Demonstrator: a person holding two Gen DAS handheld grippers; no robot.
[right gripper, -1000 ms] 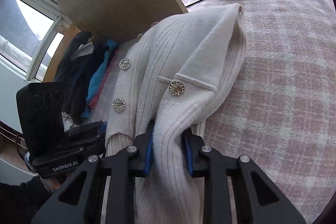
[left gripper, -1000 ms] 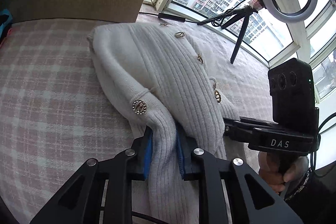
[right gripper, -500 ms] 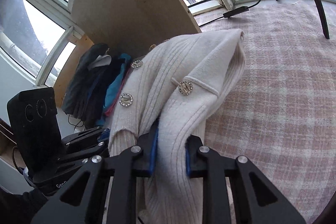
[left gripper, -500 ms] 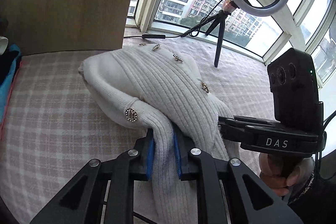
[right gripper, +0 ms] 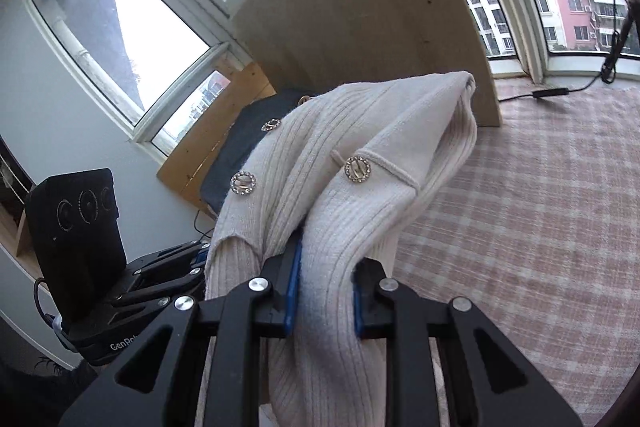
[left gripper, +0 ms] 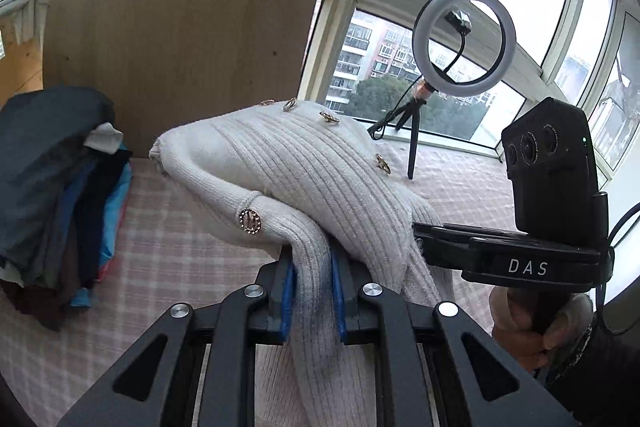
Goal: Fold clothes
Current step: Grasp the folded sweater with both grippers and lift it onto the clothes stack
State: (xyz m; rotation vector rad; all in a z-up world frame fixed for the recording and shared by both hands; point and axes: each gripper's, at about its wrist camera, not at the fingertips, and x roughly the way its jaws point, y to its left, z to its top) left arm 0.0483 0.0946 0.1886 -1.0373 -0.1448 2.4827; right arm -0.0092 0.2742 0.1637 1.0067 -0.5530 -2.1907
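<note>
**A:** What do we have closest to us?

**B:** Both tongs are clamped on the cream cardigan (left gripper: 304, 179). Our left gripper (left gripper: 311, 291) pinches a ribbed band between its blue pads, and our right gripper (right gripper: 322, 297) does the same with another ribbed band beside it. The two tools sit close together, side by side.

**A:** Why hold it at two points?

**B:** As we judge it, two grips keep the bundle level, so the layers don't slide apart. The knit looks soft and thick, so it sags past the pads.

**A:** Where is the cardigan itself?

**B:** It runs forward from our jaws, doubled over, with a jewelled button (right gripper: 357, 169) on a cuff just ahead of the right pads. It appears lifted; we cannot tell whether its far end touches the checked cloth (right gripper: 540, 195) below.

**A:** And further out?

**B:** To the left of the left tongs lies a pile of dark clothes (left gripper: 52, 187). Beyond, a wooden board (left gripper: 180, 39) and a ring light (left gripper: 464, 41) stand by the window.
</note>
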